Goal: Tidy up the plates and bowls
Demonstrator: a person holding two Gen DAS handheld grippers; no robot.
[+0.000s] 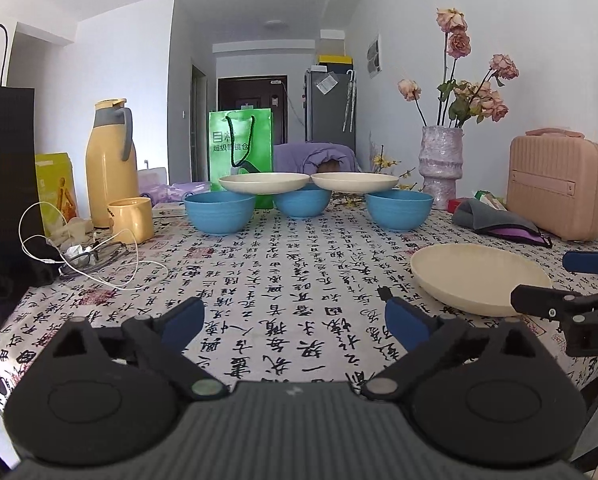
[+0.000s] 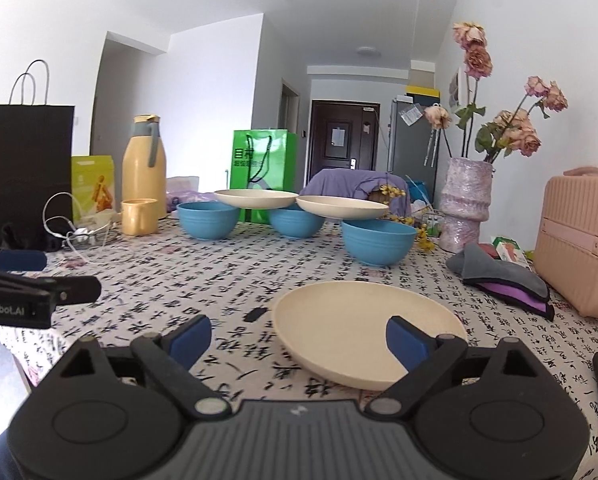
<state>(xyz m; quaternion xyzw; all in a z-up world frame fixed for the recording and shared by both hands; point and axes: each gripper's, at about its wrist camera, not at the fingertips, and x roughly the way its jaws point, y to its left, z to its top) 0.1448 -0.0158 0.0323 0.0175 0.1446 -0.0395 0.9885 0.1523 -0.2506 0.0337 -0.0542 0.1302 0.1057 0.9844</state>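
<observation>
Right claw point(image 2: 297, 342) open — cream plate point(image 2: 363, 328) just ahead | left claw point(image 1: 295, 322) empty

Left wrist view: low over the near table edge, facing the far hallway, left of centre. Right wrist view: same height and heading, further right, close over the near cream plate point(image 2: 369, 330). Shared: three blue bowls point(image 1: 220, 213), two bridging plates point(image 1: 264, 183), green bag point(image 2: 264, 160), vase point(image 1: 439, 166).
</observation>
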